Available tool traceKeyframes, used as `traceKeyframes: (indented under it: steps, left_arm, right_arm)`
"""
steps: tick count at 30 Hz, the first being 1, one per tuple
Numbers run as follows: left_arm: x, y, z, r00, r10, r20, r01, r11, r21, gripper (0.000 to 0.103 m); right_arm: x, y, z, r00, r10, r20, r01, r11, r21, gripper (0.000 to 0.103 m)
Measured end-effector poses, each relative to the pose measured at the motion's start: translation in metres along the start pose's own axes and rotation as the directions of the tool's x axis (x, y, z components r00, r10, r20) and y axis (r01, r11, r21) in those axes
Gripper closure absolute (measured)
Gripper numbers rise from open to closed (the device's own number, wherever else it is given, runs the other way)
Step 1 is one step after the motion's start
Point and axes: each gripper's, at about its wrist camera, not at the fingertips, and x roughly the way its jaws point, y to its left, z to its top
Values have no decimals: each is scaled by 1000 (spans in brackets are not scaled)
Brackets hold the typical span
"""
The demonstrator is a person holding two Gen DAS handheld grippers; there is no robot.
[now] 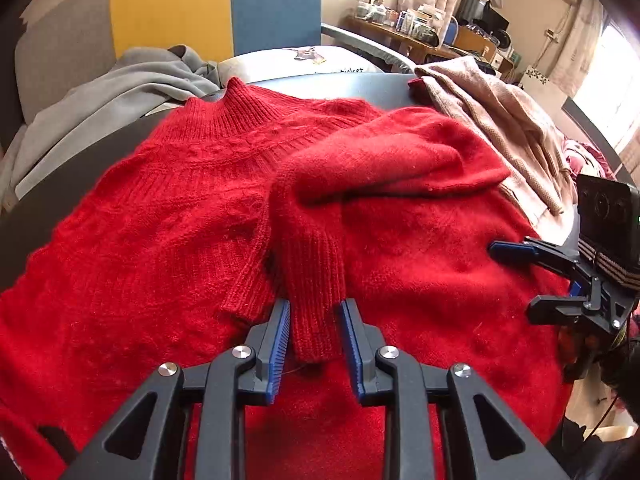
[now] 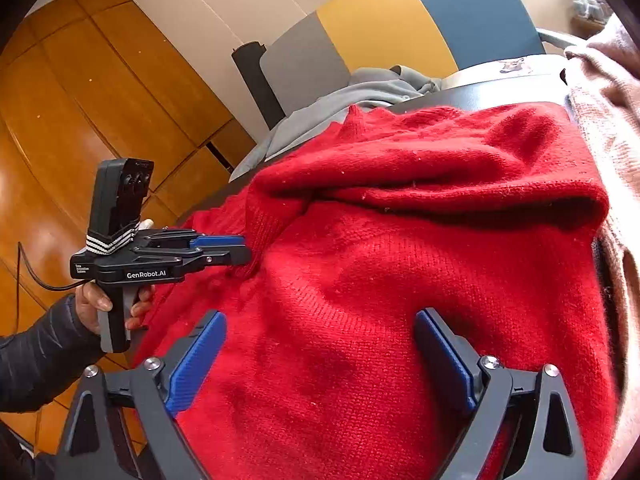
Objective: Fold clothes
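Observation:
A red knit sweater [image 1: 168, 216] lies flat on a dark round table [image 1: 360, 84], collar toward the far side. Both sleeves are folded in across its chest. One ribbed cuff [image 1: 316, 320] lies flat between the blue pads of my left gripper [image 1: 316, 314], which stands open a little wider than the cuff; the pads do not press on it. My right gripper [image 1: 520, 276] hovers wide open over the sweater's right side with nothing in it. In the right wrist view the right gripper [image 2: 320, 340] spans bare red knit [image 2: 360, 280], and the left gripper [image 2: 245, 249] sits at the folded sleeve, held by a hand [image 2: 90, 300].
A folded beige-pink garment [image 1: 500, 120] lies on the table's right side, touching the sweater. A grey garment [image 1: 120, 88] and a white cushion [image 1: 300, 60] sit behind, against a grey, yellow and blue chair back [image 1: 172, 8]. A cluttered desk [image 1: 420, 28] stands at the back right.

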Motion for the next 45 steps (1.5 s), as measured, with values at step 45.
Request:
traceKeyframes:
  steps: [45]
  left_arm:
    - [-77, 109, -47, 973, -202, 114, 232, 822, -521, 80]
  right_arm:
    - [-1, -3, 1, 1000, 15, -2, -15, 1000, -7, 4]
